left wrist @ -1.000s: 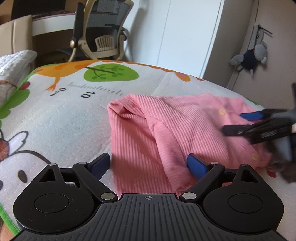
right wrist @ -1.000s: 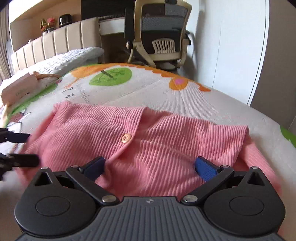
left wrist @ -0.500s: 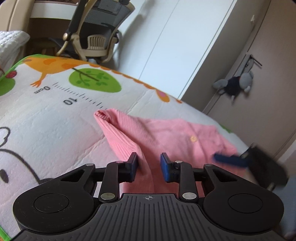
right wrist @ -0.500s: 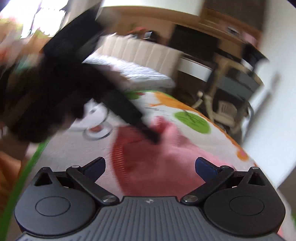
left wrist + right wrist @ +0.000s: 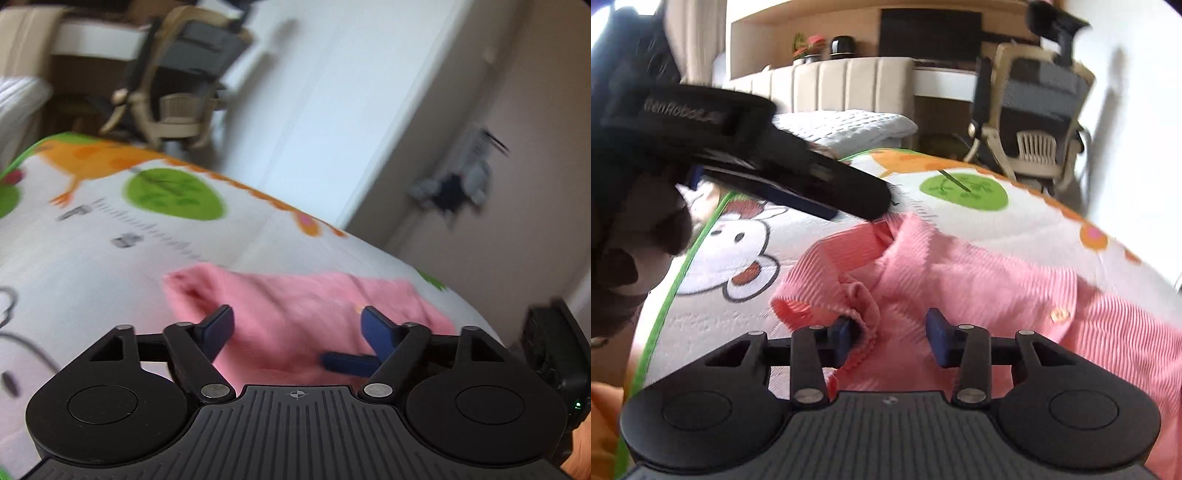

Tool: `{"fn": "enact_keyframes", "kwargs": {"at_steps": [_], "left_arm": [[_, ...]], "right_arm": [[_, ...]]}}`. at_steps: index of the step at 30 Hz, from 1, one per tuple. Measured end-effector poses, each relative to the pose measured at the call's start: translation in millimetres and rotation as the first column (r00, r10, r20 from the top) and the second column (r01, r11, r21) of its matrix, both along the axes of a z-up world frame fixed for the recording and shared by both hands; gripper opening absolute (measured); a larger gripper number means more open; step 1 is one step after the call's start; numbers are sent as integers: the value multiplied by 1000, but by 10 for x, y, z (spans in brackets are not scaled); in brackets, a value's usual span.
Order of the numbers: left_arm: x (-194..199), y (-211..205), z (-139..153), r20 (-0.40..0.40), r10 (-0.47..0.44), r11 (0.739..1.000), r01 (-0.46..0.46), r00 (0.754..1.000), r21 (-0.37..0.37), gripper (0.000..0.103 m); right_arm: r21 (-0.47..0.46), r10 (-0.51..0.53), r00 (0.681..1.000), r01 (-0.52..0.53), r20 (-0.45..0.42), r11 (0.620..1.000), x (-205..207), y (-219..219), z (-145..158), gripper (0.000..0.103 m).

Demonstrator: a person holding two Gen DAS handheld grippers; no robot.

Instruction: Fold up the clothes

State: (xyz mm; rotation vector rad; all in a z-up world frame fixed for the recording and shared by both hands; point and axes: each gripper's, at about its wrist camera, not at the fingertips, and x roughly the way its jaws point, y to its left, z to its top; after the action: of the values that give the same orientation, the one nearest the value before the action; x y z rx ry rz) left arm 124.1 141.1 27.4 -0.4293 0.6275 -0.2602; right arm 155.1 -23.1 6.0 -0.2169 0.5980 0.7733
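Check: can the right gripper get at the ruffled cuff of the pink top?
Probably yes. The right gripper is open with the ruffled cuff against its left finger, nothing between; the left gripper sits farther back.

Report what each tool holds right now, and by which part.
Nothing. The left tool is open above the pink cardigan; the right tool is open around its ruffled cuff, not clamped.
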Motion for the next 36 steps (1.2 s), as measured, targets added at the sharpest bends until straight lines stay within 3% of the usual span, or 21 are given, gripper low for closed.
{"fn": "enact_keyframes", "kwargs": {"at_steps": [6, 8, 9, 10, 11, 12, 15, 17, 19, 20, 21, 22, 23, 26, 30, 33, 36], "left_arm": [[117, 254, -370, -172, 28, 988, -54, 985, -145, 90], [190, 216, -461, -184, 11, 982, -46, 983, -183, 89], [219, 179, -481, -174, 7, 981, -40, 985, -188, 81], [260, 138, -486, -174, -21, 981, -13, 984, -191, 50], [287, 112, -468, -172, -30, 979, -5, 985, -202, 41], [310, 89, -446, -169, -36, 977, -1, 985, -214, 38], [364, 49, -370, -160, -53, 963, 8, 986, -270, 31], [364, 68, -298, -153, -64, 940, 8, 986, -340, 31], [347, 58, -193, -133, -73, 932, 20, 988, -362, 31], [338, 51, -140, -123, -78, 928, 27, 989, -371, 31], [334, 26, -76, -108, -79, 933, 35, 991, -359, 39], [331, -3, -12, -93, -80, 938, 44, 992, -343, 53], [327, -18, 63, -66, -79, 941, 53, 995, -333, 59], [308, -49, 300, 31, -69, 948, 75, 997, -309, 74], [219, -92, 628, 195, 5, 969, 43, 981, -242, 94], [274, -208, 657, 193, -5, 976, 47, 981, -213, 94], [409, -399, 539, 132, -41, 980, 65, 990, -188, 95]], "right_arm": [[5, 4, 1000, -4, 7, 1000, -37, 19, -26, 41], [-29, 21, 998, -19, 53, 999, -141, 57, -27, 45], [-47, 30, 997, -27, 76, 999, -195, 76, -27, 55], [-72, 42, 993, -34, 106, 997, -272, 106, -21, 63], [-98, 54, 989, -41, 137, 994, -351, 138, -13, 80], [-135, 76, 979, -50, 190, 990, -450, 179, -18, 86], [-265, 145, 930, -53, 339, 963, -704, 351, -72, 86], [-311, 159, 913, -37, 376, 950, -719, 476, -130, 86], [-325, 137, 905, 1, 404, 946, -620, 577, -176, 86], [-326, 126, 897, 22, 424, 945, -566, 607, -188, 84], [-320, 112, 891, 39, 441, 947, -508, 617, -182, 67], [-312, 98, 884, 57, 457, 948, -450, 626, -175, 54], [-292, 73, 894, 67, 442, 954, -385, 607, -140, 39], [-178, -22, 931, 93, 366, 980, -223, 414, 12, 21], [27, -245, 911, 251, 332, 968, -148, -270, 346, 15], [138, -419, 864, 396, 278, 908, -117, -955, 517, 15], [117, -532, 818, 519, 221, 847, -121, -1560, 436, 15]]}}
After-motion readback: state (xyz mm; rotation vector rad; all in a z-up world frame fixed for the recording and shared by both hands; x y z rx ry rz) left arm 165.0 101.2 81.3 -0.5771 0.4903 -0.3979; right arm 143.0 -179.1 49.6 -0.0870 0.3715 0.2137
